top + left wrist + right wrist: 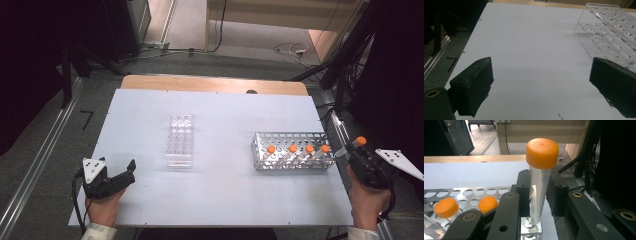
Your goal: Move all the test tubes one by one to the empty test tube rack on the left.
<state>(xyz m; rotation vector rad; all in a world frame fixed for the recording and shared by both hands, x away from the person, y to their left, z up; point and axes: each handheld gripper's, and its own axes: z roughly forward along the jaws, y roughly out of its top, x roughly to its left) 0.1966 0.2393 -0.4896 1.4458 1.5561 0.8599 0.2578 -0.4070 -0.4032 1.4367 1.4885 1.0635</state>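
Two tools are in play: at lower left of the high view, the left tool (131,172) rests on the white surface (220,200) with jaws wide apart and nothing between them. Centre frame, a clear tray (180,141). Right of it, the metal rack (292,156) with four orange-capped tubes. At far right, the right tool (354,150) is clamped on a tube (537,192), held upright just above the rack's end.

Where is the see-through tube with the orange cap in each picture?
High view: the clear plastic tube with an orange cap sits at the far right, in the right tongs.
Right gripper view: centre, upright between the jaws.
Left gripper view: elsewhere.
Shared landmark: the metal wire rack.
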